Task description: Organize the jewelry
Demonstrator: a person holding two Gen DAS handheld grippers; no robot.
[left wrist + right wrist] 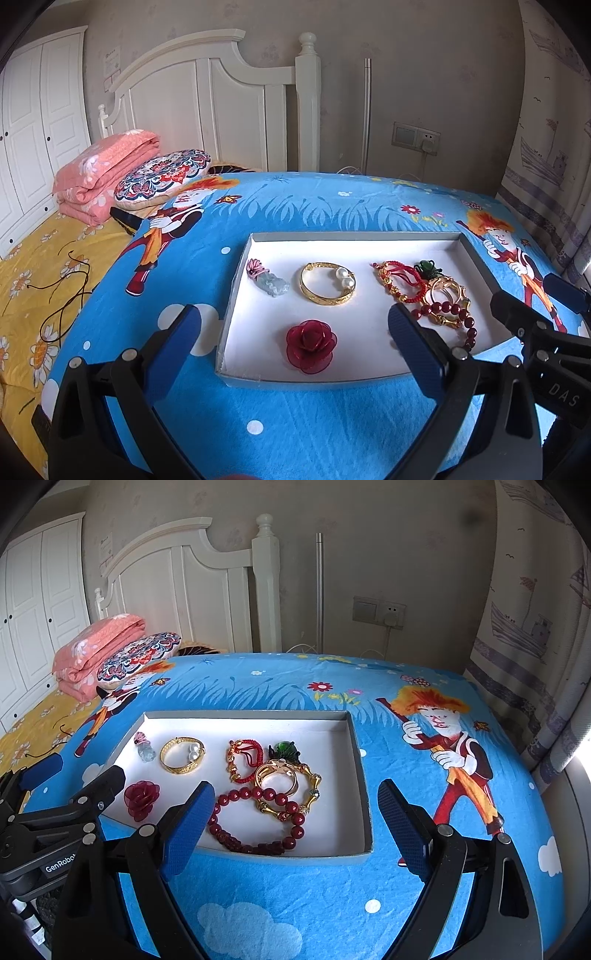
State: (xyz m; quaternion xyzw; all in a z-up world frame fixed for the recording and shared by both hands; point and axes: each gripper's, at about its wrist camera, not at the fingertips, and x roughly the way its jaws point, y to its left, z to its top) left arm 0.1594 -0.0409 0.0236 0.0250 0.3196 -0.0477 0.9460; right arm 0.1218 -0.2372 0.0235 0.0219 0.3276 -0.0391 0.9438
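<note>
Both the left gripper (295, 332) and right gripper (295, 819) hold jaws apart, empty. The white tray (360, 768) at frame centre holds a gold bangle (181, 755), red rose (141, 799) and tangled bracelets (273, 786).

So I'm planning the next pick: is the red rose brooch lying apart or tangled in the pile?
Apart. The red rose brooch lies alone on the bare tray floor, clear of the bracelet pile.

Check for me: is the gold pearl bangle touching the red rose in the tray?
Apart. The left wrist view shows the gold pearl bangle and the red rose with bare white tray floor between them; the right wrist view shows the same gap.
</note>
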